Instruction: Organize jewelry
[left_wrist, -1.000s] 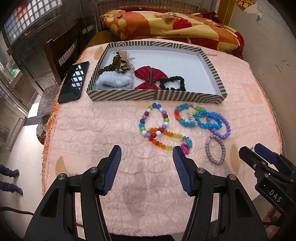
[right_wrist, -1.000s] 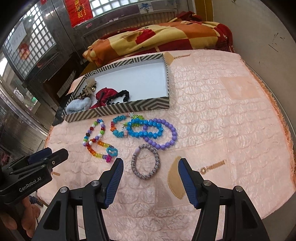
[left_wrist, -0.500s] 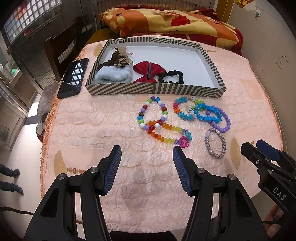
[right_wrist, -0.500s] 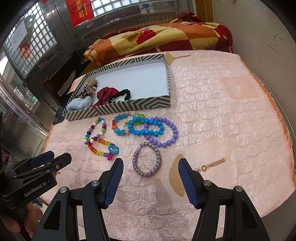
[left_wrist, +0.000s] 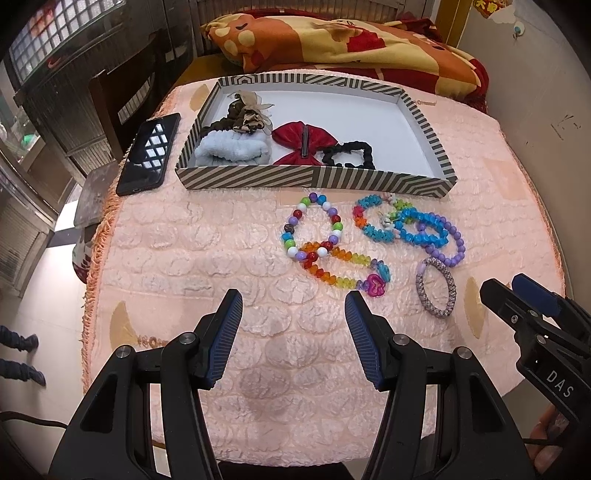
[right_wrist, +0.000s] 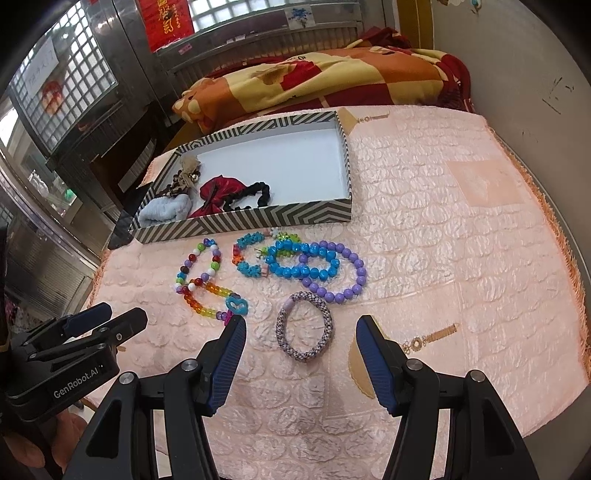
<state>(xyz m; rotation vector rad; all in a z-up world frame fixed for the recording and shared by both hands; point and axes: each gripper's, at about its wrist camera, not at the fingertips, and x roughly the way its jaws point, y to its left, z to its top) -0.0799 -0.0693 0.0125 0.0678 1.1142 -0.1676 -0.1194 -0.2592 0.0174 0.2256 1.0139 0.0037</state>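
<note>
Several bead bracelets lie on the pink cloth in front of a striped tray (left_wrist: 314, 177) (right_wrist: 258, 218): a multicoloured one (left_wrist: 312, 230) (right_wrist: 199, 267), a rainbow one with heart charms (left_wrist: 343, 271) (right_wrist: 212, 299), a turquoise one (left_wrist: 373, 221) (right_wrist: 251, 258), a blue one (left_wrist: 424, 227) (right_wrist: 301, 262), a purple one (left_wrist: 452, 245) (right_wrist: 340, 278) and a grey woven one (left_wrist: 436, 291) (right_wrist: 304, 330). My left gripper (left_wrist: 293, 325) hovers open just short of the rainbow bracelet. My right gripper (right_wrist: 301, 350) is open with the woven bracelet between its fingertips, untouched.
The tray holds a pale blue scrunchie (left_wrist: 232, 147), a brown one (left_wrist: 243, 114), a red bow (left_wrist: 303, 142) and a black scrunchie (left_wrist: 349, 153); its right half is bare. A black phone (left_wrist: 149, 153) lies left of the tray. A patterned blanket (left_wrist: 332, 40) lies behind.
Both views have drawn back slightly, so the bracelets and tray sit a bit further from the fingertips. The jaws of both grippers kept the same width.
</note>
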